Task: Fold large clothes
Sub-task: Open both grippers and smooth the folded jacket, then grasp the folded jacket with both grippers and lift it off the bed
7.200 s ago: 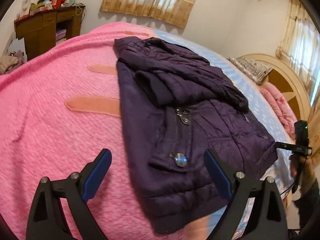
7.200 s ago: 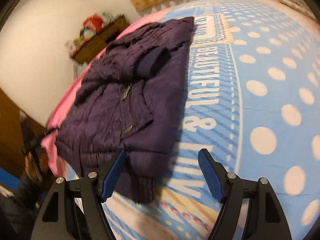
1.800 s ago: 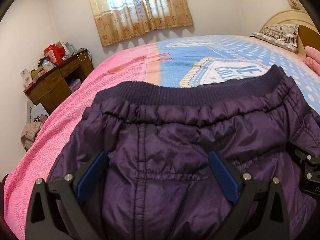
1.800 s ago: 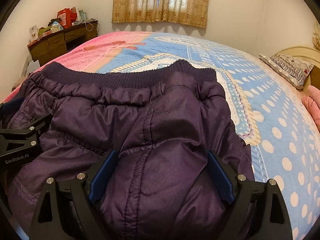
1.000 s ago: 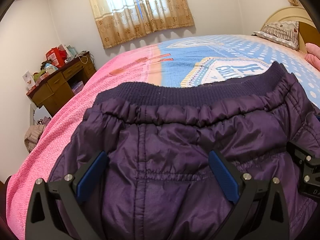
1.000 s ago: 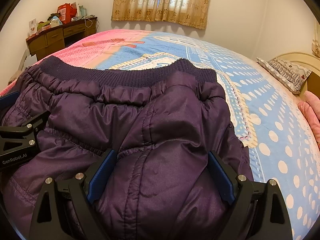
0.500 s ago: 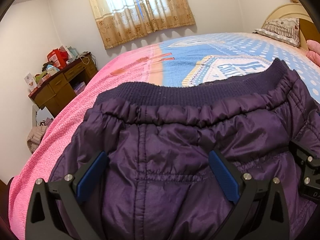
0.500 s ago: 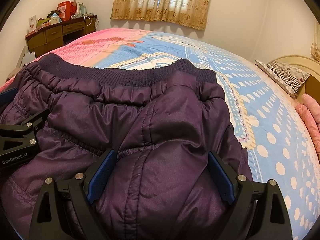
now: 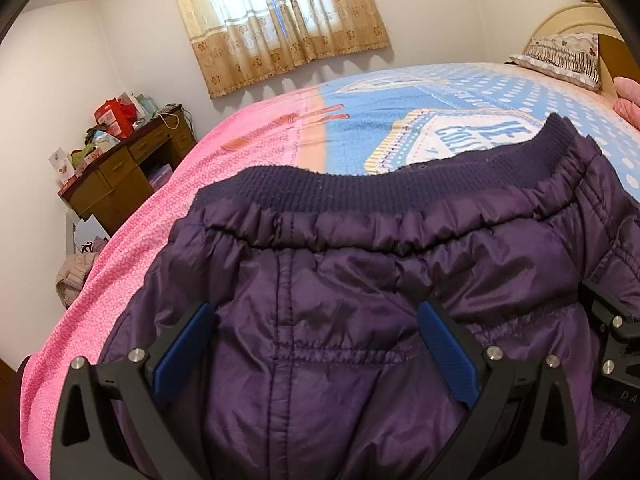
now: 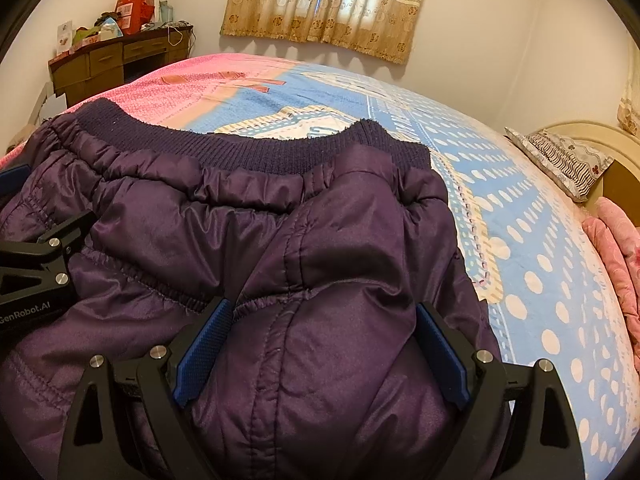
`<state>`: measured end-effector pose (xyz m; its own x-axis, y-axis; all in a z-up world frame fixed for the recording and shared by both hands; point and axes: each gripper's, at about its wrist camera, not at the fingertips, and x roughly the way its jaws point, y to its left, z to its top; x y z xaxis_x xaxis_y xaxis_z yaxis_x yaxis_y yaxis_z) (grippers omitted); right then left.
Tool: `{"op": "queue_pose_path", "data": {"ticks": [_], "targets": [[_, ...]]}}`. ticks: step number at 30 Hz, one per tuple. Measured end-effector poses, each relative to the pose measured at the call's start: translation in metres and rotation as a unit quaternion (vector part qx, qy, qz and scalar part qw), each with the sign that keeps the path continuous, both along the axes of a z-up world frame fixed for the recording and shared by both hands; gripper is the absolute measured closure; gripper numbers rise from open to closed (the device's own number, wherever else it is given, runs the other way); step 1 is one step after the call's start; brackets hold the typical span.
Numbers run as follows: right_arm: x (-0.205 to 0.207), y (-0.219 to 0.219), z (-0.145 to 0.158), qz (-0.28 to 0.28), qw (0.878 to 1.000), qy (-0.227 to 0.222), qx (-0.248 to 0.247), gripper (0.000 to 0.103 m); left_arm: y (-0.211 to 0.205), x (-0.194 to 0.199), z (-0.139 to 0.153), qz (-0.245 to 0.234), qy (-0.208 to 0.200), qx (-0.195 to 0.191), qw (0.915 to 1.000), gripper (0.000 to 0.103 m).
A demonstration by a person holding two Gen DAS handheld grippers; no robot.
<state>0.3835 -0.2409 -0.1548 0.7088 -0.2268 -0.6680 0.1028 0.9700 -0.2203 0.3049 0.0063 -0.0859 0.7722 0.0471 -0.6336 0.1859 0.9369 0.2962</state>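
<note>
A dark purple padded jacket [image 9: 360, 288] lies folded on the bed, its ribbed hem [image 9: 360, 196] turned away from me. It also fills the right wrist view [image 10: 320, 264]. My left gripper [image 9: 316, 344] is open, its blue pads on either side of a bulge of the jacket's left part. My right gripper [image 10: 320, 340] is open the same way over the jacket's right part. The left gripper's black body [image 10: 36, 272] shows at the left of the right wrist view. The right gripper's body [image 9: 612, 340] shows at the right of the left wrist view.
The bed has a pink blanket [image 9: 120, 256] on the left and a blue dotted sheet [image 10: 540, 264] on the right. A wooden desk with clutter [image 9: 120, 168] stands by the left wall. A pillow [image 10: 560, 160] and the headboard are far right. Curtains [image 9: 280, 20] hang behind.
Both grippers stay open around the jacket. The views have shifted only slightly over the last second. Seven seconds ago the jacket lay longer on the bed; it is now doubled over, hem on top.
</note>
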Motion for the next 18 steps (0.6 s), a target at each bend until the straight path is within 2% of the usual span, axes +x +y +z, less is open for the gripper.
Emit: {"op": "queue_pose_path", "data": {"ticks": [3, 5, 7, 8, 10, 12, 14, 18], "targets": [[-0.001, 0.000, 0.001, 0.002, 1.000, -0.002, 0.001, 0.012, 0.001, -0.002, 0.001, 0.001, 0.001, 0.001, 1.0000, 0.000], [-0.004, -0.003, 0.005, 0.005, 1.000, -0.003, 0.017, 0.011, 0.000, -0.002, 0.005, -0.007, 0.016, 0.003, 0.9998, 0.000], [-0.011, -0.007, 0.013, 0.007, 0.999, 0.002, 0.035, 0.011, 0.010, -0.011, 0.020, -0.018, 0.029, -0.018, 0.9992, 0.000], [-0.021, -0.006, 0.023, 0.004, 0.999, -0.001, 0.036, 0.011, 0.020, -0.019, 0.029, -0.028, 0.023, -0.034, 0.9988, 0.000], [-0.040, 0.001, 0.040, 0.004, 0.999, -0.031, 0.018, 0.011, 0.044, -0.035, 0.049, -0.042, -0.001, -0.057, 0.9975, 0.000], [-0.067, 0.018, 0.059, 0.026, 0.997, -0.074, -0.003, 0.011, 0.086, -0.042, 0.067, -0.062, -0.004, -0.092, 0.9938, 0.000], [-0.088, 0.045, 0.070, 0.058, 0.993, -0.098, -0.007, 0.011, 0.118, -0.036, 0.073, -0.059, -0.007, -0.103, 0.9930, 0.000], [-0.104, 0.111, 0.064, 0.148, 0.983, -0.100, -0.037, 0.011, 0.184, 0.001, 0.065, -0.029, 0.013, -0.132, 0.9908, 0.000]]}}
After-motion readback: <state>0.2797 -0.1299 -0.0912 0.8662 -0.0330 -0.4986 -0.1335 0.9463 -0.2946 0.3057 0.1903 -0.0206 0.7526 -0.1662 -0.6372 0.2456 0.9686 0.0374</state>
